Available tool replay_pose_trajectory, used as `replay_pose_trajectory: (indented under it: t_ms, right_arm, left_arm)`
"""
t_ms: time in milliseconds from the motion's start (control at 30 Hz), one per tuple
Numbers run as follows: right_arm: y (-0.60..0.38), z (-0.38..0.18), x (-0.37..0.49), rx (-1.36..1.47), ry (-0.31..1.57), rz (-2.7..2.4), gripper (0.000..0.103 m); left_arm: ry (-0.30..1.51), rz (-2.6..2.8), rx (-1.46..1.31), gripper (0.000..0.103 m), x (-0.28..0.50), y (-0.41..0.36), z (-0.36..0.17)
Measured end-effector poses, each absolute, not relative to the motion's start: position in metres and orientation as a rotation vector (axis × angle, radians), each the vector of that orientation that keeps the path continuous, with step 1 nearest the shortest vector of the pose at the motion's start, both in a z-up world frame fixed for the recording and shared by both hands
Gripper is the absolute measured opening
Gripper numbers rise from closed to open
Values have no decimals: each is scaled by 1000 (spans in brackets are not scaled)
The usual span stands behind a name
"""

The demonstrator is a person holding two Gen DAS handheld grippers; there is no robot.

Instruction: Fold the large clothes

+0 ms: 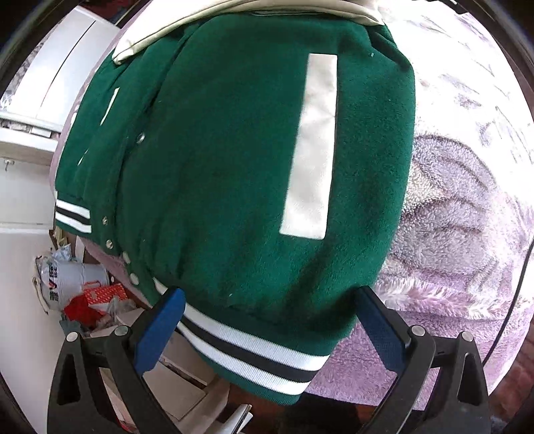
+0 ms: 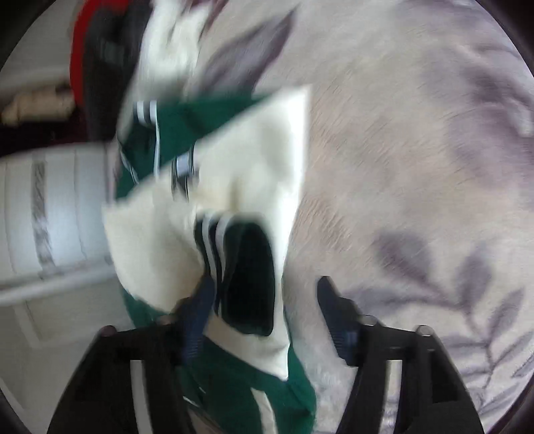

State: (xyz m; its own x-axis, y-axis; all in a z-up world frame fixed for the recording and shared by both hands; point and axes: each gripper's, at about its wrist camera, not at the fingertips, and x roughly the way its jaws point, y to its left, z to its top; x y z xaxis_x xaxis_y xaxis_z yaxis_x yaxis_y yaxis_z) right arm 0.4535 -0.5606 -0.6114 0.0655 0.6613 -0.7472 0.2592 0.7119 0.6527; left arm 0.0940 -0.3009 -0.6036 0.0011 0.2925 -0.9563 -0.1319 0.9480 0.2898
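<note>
We are midway through folding the green jacket (image 1: 233,160), which lies spread on a lilac fleece blanket (image 1: 450,233) over the bed, its striped hem (image 1: 253,354) hanging off the near edge. At the left of the left wrist view, beyond the bed, stand a white cabinet (image 1: 30,167) and a heap of bags and boxes (image 1: 86,297) on the floor. The left tool (image 1: 270,330) hovers over the hem with its jaws wide apart, nothing pressed between the blue pads (image 1: 160,330); the hem sits between them but untouched.

In the right wrist view, which is blurred, the cream sleeve (image 2: 233,160) with its striped cuff (image 2: 217,240) drapes in front of the right tool (image 2: 267,317). The sleeve hangs against the left finger, yet the jaws stand apart and we cannot see the pads pinching it, so we read this tool as open.

We judge the step in hand to be laying the sleeve across the body. Next, the left tool needs to close on the hem, and the right must find a matching hold at the far right corner, so both can carry the bottom up toward the collar (image 1: 233,20) evenly.
</note>
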Motion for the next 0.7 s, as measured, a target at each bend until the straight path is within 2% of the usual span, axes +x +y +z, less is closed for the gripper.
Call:
replay_pose_trajectory:
  t_ms: [167, 200, 233, 267, 333, 433, 467, 500, 700]
  right_arm:
    - [-595, -632, 487, 878, 1476, 336, 67]
    - [-594, -638, 493, 879, 1481, 353, 67]
    - [-591, -650, 502, 878, 1498, 382, 67]
    - [-587, -659, 509, 877, 1510, 402, 67]
    - [-576, -673, 518, 857, 1534, 414, 68]
    - [-562, -674, 526, 824, 1511, 433, 65]
    - [-556, -670, 528, 807, 1500, 456, 38]
    - [-551, -670, 530, 808, 1515, 477, 16]
    - [-532, -643, 535, 722, 1531, 457, 6]
  left_arm:
    - [1538, 287, 185, 103, 95, -308, -619]
    - [1530, 280, 186, 98, 95, -308, -618]
    - [1515, 269, 189, 82, 94, -308, -617]
    - [1506, 251, 181, 74, 93, -308, -615]
    - [1478, 218, 147, 34, 93, -310, -606]
    - [1442, 225, 116, 19, 92, -311, -588]
    - [1429, 232, 90, 17, 91, -308, -581]
    - [1423, 235, 73, 14, 91, -305, -576]
    - [1365, 227, -50, 8, 95, -277, -528]
